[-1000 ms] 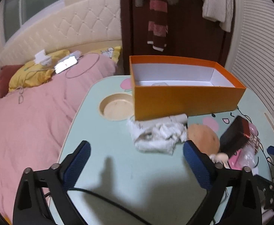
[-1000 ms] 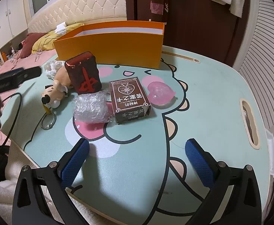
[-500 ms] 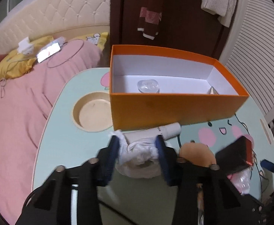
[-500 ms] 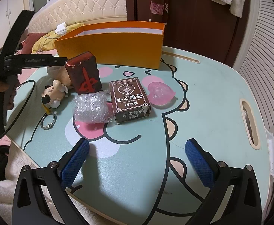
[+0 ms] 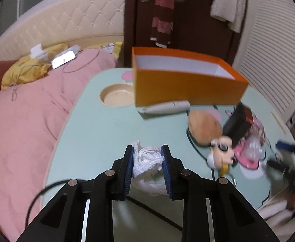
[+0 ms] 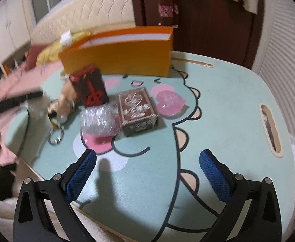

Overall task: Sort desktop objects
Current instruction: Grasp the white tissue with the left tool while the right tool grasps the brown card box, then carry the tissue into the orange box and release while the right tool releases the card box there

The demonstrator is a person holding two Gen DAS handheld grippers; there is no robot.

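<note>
From the left wrist view, the left tool (image 5: 147, 167) is clamped on a crumpled white tissue wad (image 5: 147, 161), lifted above the near part of the desk (image 5: 99, 133) and well short of the orange box (image 5: 185, 84). The wad looks light, soft and squashable; a grip across its bulky middle seems safest, since loose folds may slip. The tool points level toward the box. From the right wrist view, the right tool (image 6: 147, 173) hangs wide apart, holding nothing, low over the desk, near the brown card box (image 6: 138, 111).
</note>
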